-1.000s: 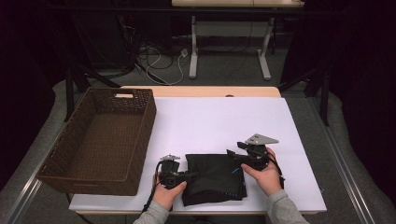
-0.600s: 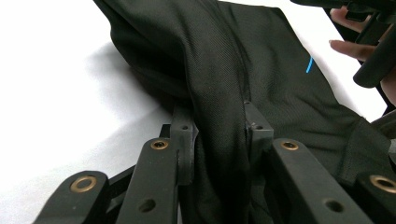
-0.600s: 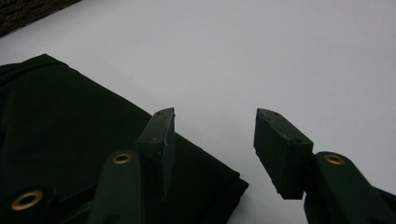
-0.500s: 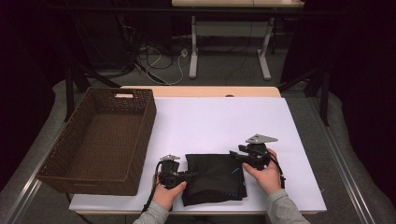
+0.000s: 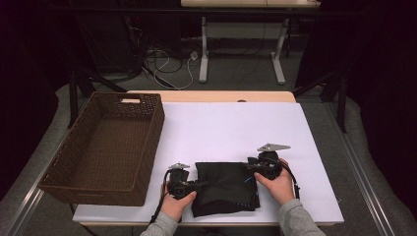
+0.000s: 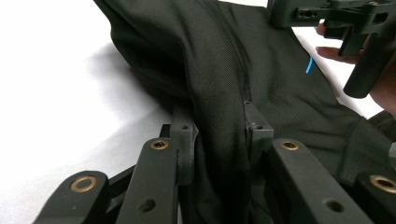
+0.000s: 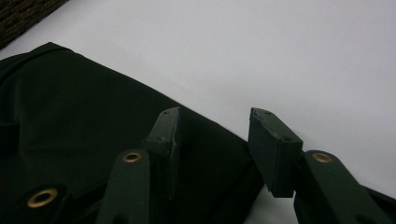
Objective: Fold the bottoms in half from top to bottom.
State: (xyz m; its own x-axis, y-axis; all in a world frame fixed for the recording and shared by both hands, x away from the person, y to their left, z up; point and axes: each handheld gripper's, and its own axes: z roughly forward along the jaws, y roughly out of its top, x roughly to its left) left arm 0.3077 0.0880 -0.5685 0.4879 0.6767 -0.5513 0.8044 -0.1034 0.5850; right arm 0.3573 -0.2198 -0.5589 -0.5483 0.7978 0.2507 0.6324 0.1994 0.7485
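Both tongs work at the near edge of a white table (image 5: 236, 123) in a dark room (cables on the floor behind). Left tongs (image 6: 219, 128) pinch a fold of the black cloth (image 5: 226, 189). Right tongs (image 7: 215, 135) have just been closing; they stand open, straddling the cloth's corner. No readable writing.

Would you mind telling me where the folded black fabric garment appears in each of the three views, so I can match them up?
High view: the folded black fabric garment lies at the near edge of the white table, between the two hands.
Left gripper view: it covers the middle and right, a fold pinched by the left gripper.
Right gripper view: lower left, beneath the open right gripper.
Shared landmark: the white table.
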